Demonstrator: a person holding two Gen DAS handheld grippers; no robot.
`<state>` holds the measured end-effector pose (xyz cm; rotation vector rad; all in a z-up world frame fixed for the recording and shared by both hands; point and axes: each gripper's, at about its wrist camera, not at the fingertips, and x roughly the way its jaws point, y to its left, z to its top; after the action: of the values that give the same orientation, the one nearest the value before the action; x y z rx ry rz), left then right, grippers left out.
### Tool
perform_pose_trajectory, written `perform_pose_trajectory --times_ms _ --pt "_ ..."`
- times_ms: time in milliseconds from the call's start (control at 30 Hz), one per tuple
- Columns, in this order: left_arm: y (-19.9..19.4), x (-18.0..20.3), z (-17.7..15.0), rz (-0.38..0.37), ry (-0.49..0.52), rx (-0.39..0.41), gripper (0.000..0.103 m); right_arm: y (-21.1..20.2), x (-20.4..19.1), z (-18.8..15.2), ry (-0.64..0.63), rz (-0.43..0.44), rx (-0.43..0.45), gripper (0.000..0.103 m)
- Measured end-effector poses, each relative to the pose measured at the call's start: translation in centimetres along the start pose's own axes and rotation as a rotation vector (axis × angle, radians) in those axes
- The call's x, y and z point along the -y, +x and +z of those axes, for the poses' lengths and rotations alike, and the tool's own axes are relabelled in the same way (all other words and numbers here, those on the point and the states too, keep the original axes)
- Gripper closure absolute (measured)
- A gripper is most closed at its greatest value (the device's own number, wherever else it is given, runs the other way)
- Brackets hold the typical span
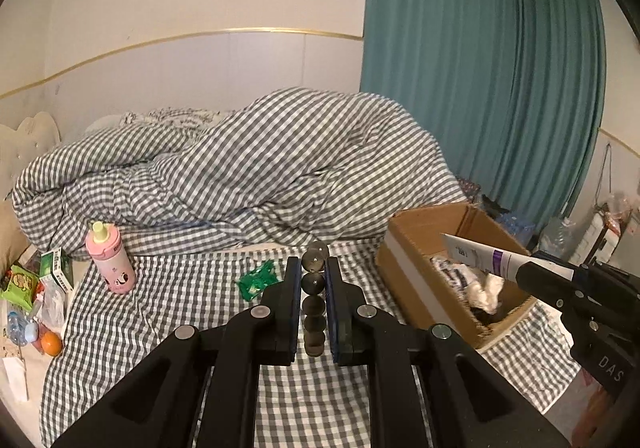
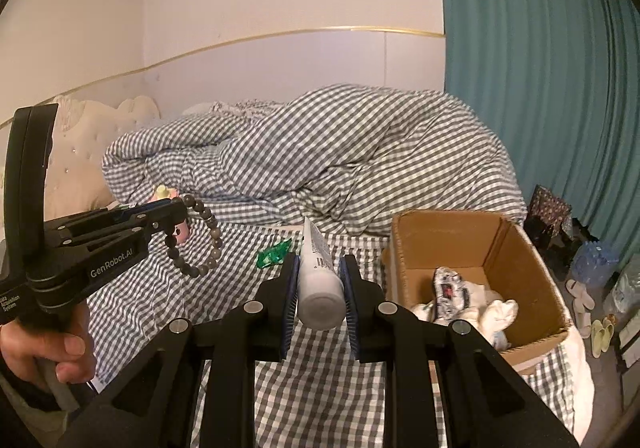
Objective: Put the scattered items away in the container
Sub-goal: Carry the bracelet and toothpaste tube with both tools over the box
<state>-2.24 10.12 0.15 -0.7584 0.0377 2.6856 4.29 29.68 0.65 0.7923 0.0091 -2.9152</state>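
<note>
My left gripper (image 1: 313, 272) is shut on a bracelet of grey beads (image 1: 314, 288), held above the checked bed sheet. The right wrist view shows that bracelet (image 2: 200, 236) dangling as a loop from the left gripper (image 2: 180, 208). My right gripper (image 2: 320, 268) is shut on a white tube (image 2: 318, 276), cap end toward the camera. In the left wrist view the tube (image 1: 480, 254) sticks out of the right gripper (image 1: 524, 274) over the open cardboard box (image 1: 416, 224). The box (image 2: 532, 260) holds white socks and cloth (image 2: 456, 300). A green wrapper (image 1: 256, 280) lies on the sheet.
A pink bottle (image 1: 110, 260) stands on the sheet at the left. Green boxes (image 1: 56, 268), an orange (image 1: 52, 342) and small clutter lie by the left bed edge. A bunched checked duvet (image 1: 248, 168) fills the back. Teal curtain (image 1: 480, 88), slippers (image 2: 600, 328) and bags sit right of the bed.
</note>
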Motion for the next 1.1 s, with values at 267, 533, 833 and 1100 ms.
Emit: perform_pose_trajectory --times_ms 267,533,833,1100 --pt "-2.3 2.1 0.4 -0.022 0.011 0.035 0.092 -3.3 0.8 0.2 0.005 -0.037 0.039 0.082" --pt "-3.8 3.9 0.7 -0.035 0.032 0.054 0.092 -5.4 1.6 0.3 0.011 -0.054 0.067 0.082" --pt "-3.4 5.6 1.0 -0.049 0.045 0.048 0.092 -6.4 2.5 0.0 0.020 -0.070 0.078 0.082" --pt "-2.5 8.5 1.4 -0.087 0.070 0.045 0.092 -7.6 4.9 -0.3 0.044 -0.113 0.088 0.082"
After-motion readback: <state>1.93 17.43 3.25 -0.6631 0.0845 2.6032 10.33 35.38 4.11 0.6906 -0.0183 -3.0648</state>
